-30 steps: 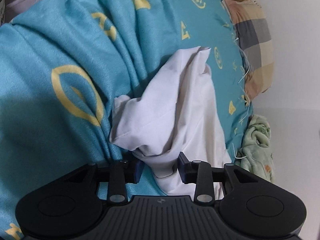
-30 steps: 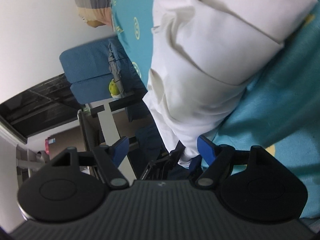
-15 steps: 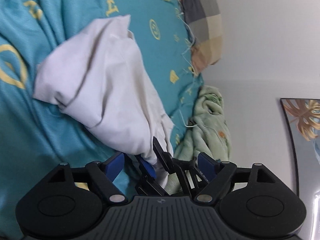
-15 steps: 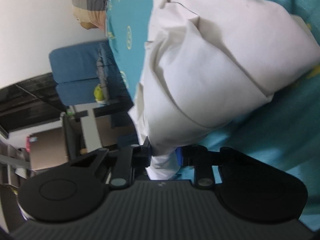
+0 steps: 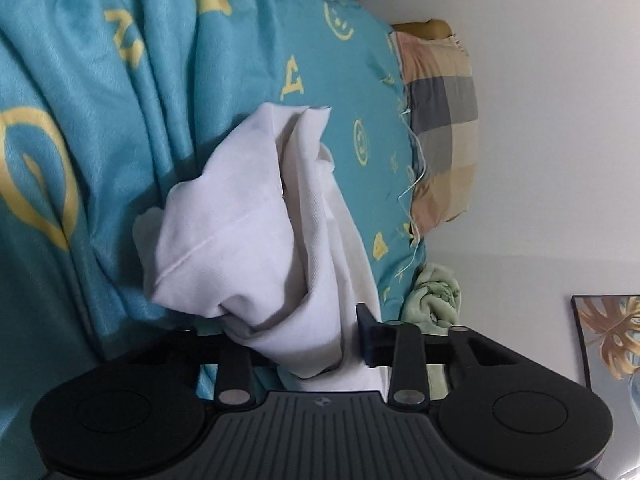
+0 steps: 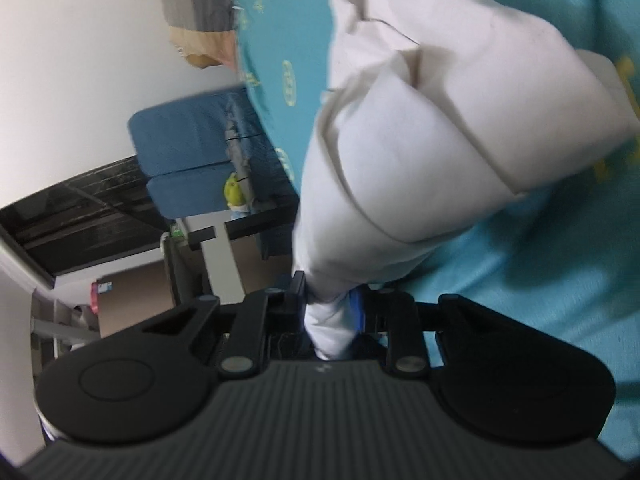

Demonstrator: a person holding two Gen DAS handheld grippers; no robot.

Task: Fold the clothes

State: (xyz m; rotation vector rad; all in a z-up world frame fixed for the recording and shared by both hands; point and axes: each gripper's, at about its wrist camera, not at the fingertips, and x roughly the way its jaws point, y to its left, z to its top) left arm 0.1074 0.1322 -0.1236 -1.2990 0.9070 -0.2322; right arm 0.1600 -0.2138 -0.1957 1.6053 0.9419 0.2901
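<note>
Evidently soft and light, the white garment (image 5: 256,240) droops between both holds: right gripper (image 6: 330,312) clamps its bunched end, left gripper (image 5: 304,340) is closing on another fold.

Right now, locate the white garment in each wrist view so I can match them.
Left wrist: white garment fills the centre, bunching down between the left tool's closing jaws.
Right wrist: white garment runs from upper right down into the right tool, pinched there.
Shared landmark: checked pillow beside the teal blanket.
</note>
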